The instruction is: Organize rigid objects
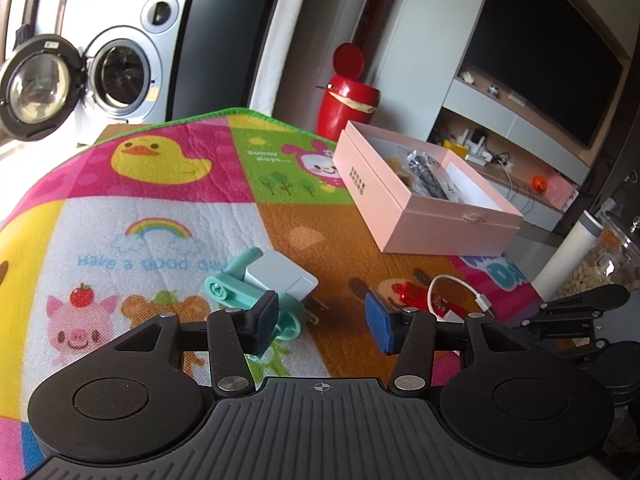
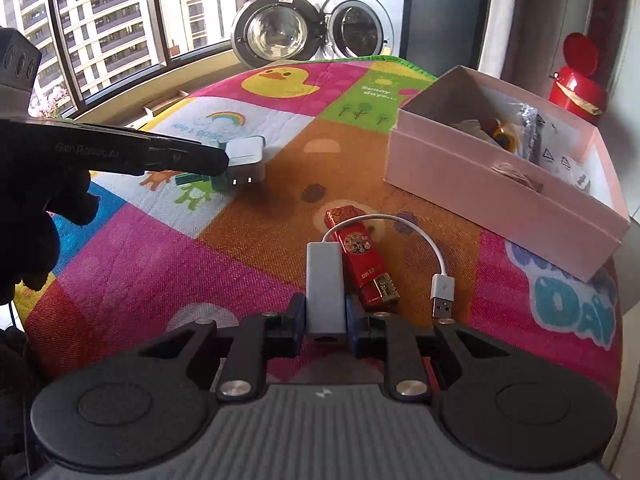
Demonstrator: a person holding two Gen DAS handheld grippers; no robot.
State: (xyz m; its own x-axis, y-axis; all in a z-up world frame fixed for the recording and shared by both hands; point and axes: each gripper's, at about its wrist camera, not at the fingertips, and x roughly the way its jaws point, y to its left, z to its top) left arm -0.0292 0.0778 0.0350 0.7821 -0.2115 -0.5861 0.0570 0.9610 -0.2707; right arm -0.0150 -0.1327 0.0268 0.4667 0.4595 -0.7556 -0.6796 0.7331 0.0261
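**Adapter in the right hand, box ahead**

Our right hand-held gripper [image 2: 325,322] is closed on the grey adapter [image 2: 325,280], whose white cable [image 2: 416,232] loops over the red lighter [image 2: 362,258] on the mat [image 2: 240,248]; our left hand-held gripper [image 1: 322,320] hangs wide apart and empty near the white charger [image 1: 280,276] and teal roller [image 1: 240,292]. We should lift straight up — letting the cable slide clear of the lighter — then carry to the pink box [image 2: 496,184]; lower gently inside.

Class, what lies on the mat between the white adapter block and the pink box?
In the right wrist view, the red lighter lies between adapter block and pink box.
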